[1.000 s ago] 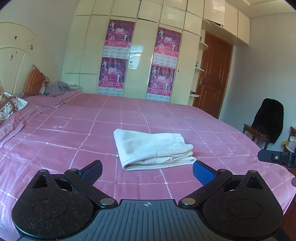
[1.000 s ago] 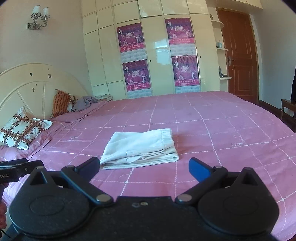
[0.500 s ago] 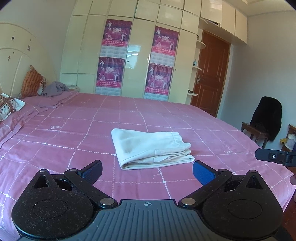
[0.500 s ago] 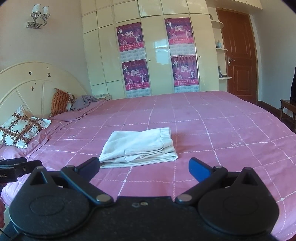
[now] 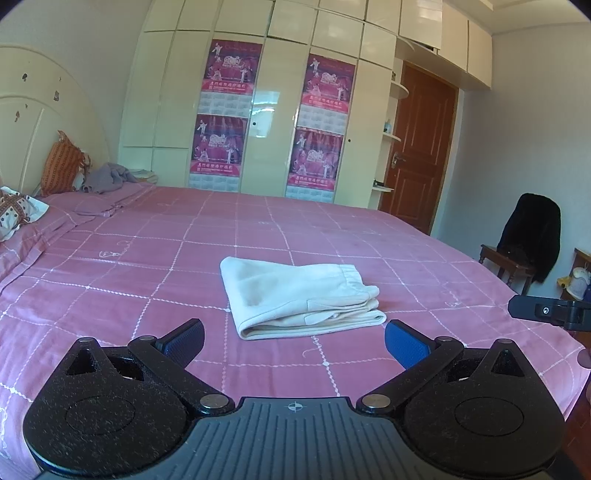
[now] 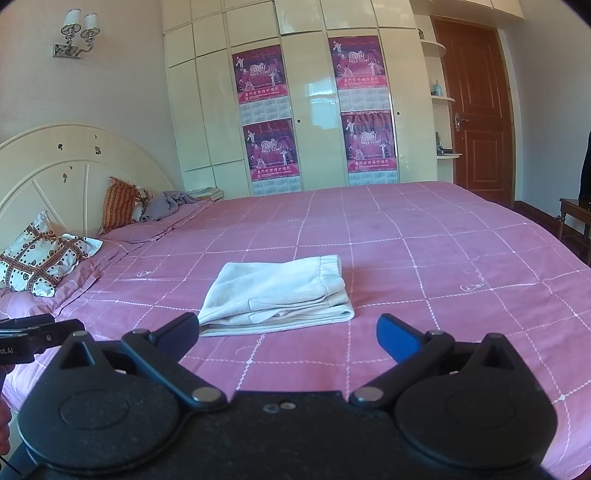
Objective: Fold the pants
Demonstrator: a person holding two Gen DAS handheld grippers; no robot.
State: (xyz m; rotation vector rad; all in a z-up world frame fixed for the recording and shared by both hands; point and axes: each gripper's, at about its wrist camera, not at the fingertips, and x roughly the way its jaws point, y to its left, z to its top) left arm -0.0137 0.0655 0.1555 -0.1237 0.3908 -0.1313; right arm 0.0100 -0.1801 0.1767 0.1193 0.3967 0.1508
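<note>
- Left wrist view: left gripper, jaws spread wide, nothing between them, held above the near part of the bed.
- Pants: cream, folded into a compact bundle, lying flat on the pink checked bedspread just beyond the fingertips, apart from both; waistband end to the right, folded edge to the left.
- Right gripper's tip: black, entering at the right edge, well apart from the pants.
- Background: cream wardrobe bearing four magenta posters, brown door, chair with a dark garment at right, orange cushion at the headboard.
- Right wrist view: right gripper, jaws likewise spread wide and empty; left finger overlapping the near left corner of the pants in this view, contact not discernible.
- Pants: same folded bundle, centred on the bedspread, elastic waistband toward the far right.
- Left gripper's tip: at the left edge, beside the bed's near side.
- Surroundings: patterned pillow, cream headboard, wall lamp.
</note>
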